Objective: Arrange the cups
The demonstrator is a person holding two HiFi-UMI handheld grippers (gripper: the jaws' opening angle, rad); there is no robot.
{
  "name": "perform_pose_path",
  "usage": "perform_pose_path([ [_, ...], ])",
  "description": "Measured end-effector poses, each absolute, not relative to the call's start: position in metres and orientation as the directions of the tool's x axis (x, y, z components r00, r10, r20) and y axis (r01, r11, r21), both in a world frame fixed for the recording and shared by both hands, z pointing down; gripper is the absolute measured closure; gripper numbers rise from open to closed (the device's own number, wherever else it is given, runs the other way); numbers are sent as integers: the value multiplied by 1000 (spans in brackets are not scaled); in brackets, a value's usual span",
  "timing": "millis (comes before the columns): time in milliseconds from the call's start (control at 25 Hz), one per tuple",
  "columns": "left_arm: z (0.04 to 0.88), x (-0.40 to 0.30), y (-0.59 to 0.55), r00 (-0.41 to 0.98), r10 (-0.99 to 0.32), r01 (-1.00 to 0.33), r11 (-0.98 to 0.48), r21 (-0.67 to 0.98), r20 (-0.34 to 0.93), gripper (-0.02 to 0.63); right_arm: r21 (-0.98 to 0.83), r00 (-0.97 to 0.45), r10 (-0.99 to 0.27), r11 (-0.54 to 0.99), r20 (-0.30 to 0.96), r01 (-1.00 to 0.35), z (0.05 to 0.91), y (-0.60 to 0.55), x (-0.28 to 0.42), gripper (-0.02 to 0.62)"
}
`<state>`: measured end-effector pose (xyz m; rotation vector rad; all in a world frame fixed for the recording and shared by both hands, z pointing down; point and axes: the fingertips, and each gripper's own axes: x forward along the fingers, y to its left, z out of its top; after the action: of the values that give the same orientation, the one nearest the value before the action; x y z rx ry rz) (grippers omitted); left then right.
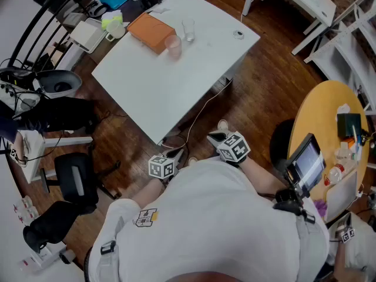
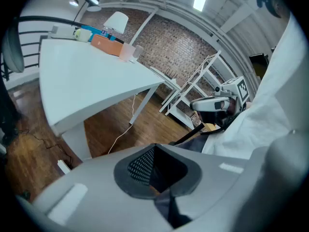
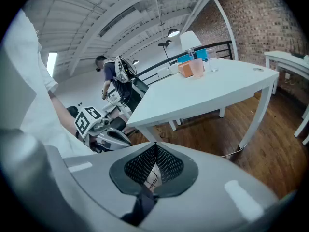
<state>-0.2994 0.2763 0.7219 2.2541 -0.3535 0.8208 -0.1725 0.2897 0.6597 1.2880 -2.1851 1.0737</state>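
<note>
A pink cup (image 1: 173, 45) and a clear glass (image 1: 188, 29) stand beside an orange box (image 1: 151, 32) at the far side of the white table (image 1: 158, 87). A pale green mug (image 1: 113, 28) sits at the table's far left corner. Both grippers hang close to my body, off the table's near corner. My left gripper (image 1: 175, 154) and right gripper (image 1: 215, 138) are shut with nothing between the jaws. In the left gripper view the left gripper (image 2: 154, 147) faces the pink cup (image 2: 126, 52) far off. In the right gripper view the right gripper (image 3: 154, 145) faces the pink cup (image 3: 196, 67) and glass (image 3: 211, 64).
A small round object (image 1: 238, 34) lies near the table's right edge. A cable (image 1: 202, 107) trails down to the wooden floor. A yellow round table (image 1: 320, 119) with a tablet stands at the right, black chairs (image 1: 73, 178) at the left. A person (image 3: 109, 76) stands beyond the table.
</note>
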Motion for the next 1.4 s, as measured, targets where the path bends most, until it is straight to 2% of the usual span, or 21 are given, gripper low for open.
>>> perform_pose_path([
  [280, 695, -161, 246, 756, 48, -381, -779, 499, 652, 606, -474, -522, -590, 252, 615, -844, 651, 260, -57, 595],
  [560, 668, -84, 210, 780, -7, -394, -782, 482, 626, 606, -509, -558, -578, 266, 595, -818, 656, 242, -6, 595],
  [720, 654, -66, 194, 799, -53, -402, -788, 466, 599, 606, -504, -575, -557, 296, 599, -811, 656, 233, 1, 595],
  [920, 649, -70, 131, 806, -199, -491, -751, 442, 557, 606, -439, -565, -549, 356, 616, -825, 656, 189, 7, 595],
  [1080, 641, -62, 101, 820, -248, -509, -729, 458, 516, 606, -397, -552, -557, 384, 621, -834, 638, 159, 18, 595],
  [1400, 639, -73, 54, 789, -372, -592, -672, 445, 489, 606, -367, -605, -505, 496, 615, -787, 629, 100, -1, 595],
])
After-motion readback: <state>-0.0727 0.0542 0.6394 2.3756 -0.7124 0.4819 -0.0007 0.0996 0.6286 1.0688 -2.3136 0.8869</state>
